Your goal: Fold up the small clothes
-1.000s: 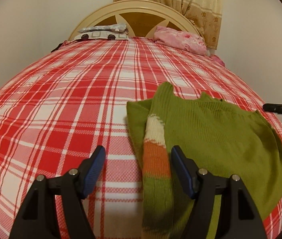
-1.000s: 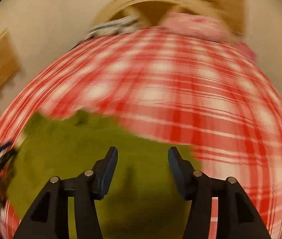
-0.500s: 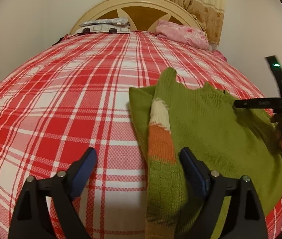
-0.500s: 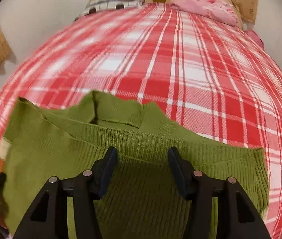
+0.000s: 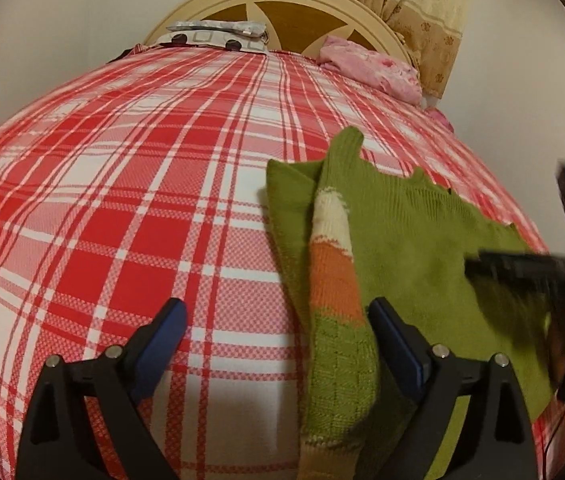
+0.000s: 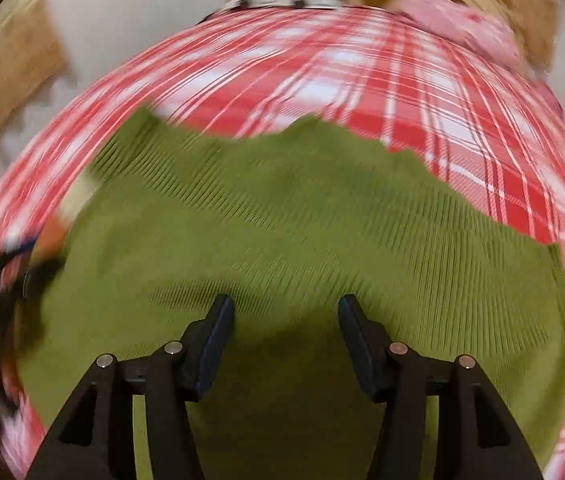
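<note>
Garment: a small olive-green ribbed knit sweater (image 5: 414, 248) lies flat on the red-and-white plaid bedsheet (image 5: 130, 216), with one sleeve (image 5: 334, 280), banded in cream and orange, folded in over its body
Sleeve axis: the folded sleeve runs lengthwise away from the left gripper (image 5: 278, 344), its cuff end low near the camera and its shoulder end far up the bed
Left gripper: its blue-padded jaws are opening wide; the sleeve lies in the gap close to the right-hand pad, and no pad presses on it
Right gripper: the right gripper (image 6: 286, 328) hangs steeply over the middle of the sweater body (image 6: 302, 220), jaws partly apart with only flat knit below and nothing pinched between them; this view is blurred
Which hand is nearer: the left one sits at the sleeve edge of the garment, the right one over the broad green panel; in the left view the right gripper shows as a dark blurred bar (image 5: 522, 264) above the sweater's far side
Deciding relation: the sweater's free side edge (image 6: 554, 280) lies off to the right of the right gripper's pads, so that hand is the better placed to take that side and bring it across toward the sleeve
Risk: the loose knit may bunch if only the top layer is caught
</note>
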Available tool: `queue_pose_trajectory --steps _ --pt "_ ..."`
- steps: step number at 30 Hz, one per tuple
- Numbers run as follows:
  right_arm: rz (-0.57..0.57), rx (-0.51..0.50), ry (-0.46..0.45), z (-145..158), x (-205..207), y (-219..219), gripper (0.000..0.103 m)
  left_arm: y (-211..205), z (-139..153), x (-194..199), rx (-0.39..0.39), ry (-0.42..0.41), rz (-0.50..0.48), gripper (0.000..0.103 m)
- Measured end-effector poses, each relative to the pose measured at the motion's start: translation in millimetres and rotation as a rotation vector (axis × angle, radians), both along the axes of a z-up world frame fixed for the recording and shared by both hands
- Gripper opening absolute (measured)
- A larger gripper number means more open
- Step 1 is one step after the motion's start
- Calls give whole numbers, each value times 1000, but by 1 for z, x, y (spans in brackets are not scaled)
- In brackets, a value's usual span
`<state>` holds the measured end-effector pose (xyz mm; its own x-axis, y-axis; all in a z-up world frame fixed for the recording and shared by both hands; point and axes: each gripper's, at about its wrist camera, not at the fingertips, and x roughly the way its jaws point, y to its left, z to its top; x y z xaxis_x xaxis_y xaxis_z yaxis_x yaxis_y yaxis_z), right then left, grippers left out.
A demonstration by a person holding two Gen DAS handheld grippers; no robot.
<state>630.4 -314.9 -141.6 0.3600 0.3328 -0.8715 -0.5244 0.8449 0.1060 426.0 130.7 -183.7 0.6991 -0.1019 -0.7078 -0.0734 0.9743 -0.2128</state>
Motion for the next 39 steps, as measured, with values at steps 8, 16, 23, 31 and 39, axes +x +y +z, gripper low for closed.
queue_pose_trajectory --steps 8,16,23,31,39 --pt "-46 41 -51 1 28 -3 58 1 -1 -1 14 4 -2 95" --pt "-45 121 -59 47 -69 -23 58 0 -1 0 16 4 -1 95" --pt "-63 9 -64 26 -144 -58 58 -3 -1 -6 17 26 -12 95" --pt "-157 46 -153 44 -150 -79 59 -13 -3 -21 65 55 -8 101" --pt "-184 95 -147 33 -160 -95 60 -9 -3 -50 80 68 50 103"
